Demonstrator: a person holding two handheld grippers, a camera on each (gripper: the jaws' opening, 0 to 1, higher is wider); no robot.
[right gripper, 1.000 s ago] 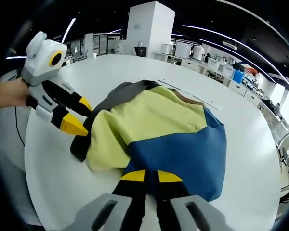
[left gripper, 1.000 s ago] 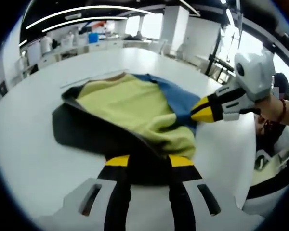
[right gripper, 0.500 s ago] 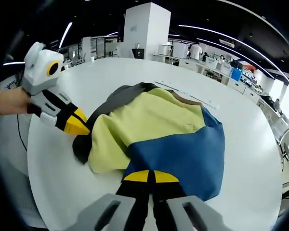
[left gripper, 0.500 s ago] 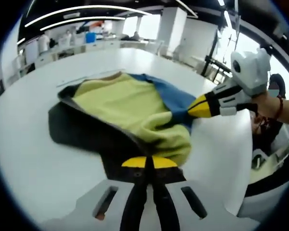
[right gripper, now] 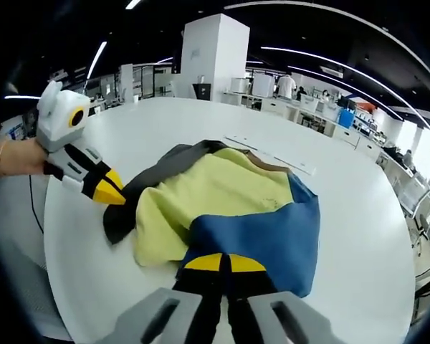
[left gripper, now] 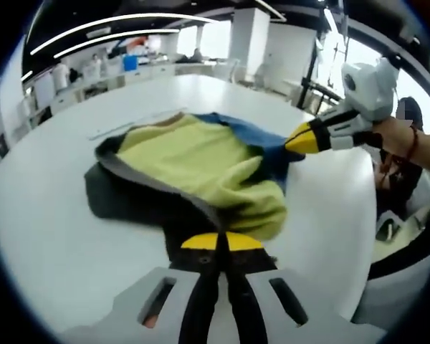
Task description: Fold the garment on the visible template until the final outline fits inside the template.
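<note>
A garment with yellow-green [left gripper: 193, 154], blue and dark grey panels lies bunched on the white table [left gripper: 43, 215]. My left gripper [left gripper: 221, 242] is shut on its dark grey hem at the near edge. In the right gripper view the left gripper [right gripper: 109, 192] comes in from the left, pinching the dark edge. My right gripper [right gripper: 224, 263] is shut on the blue hem of the garment [right gripper: 215, 190]. The left gripper view has the right gripper [left gripper: 295, 141] at the blue corner on the right. A pale strip [right gripper: 269, 152] marked on the table runs just beyond the collar.
The round table [right gripper: 358, 215] has bare white surface all around the garment, and its edge curves close behind both grippers. A person's hand [left gripper: 394, 136] holds the right gripper. Desks, a white pillar [right gripper: 215, 54] and people stand far off in the room.
The left gripper's jaws, open around the dark hem a second ago, have shut on it. Both held hems now sit slightly higher and the yellow-green fold bunches more toward the collar.
</note>
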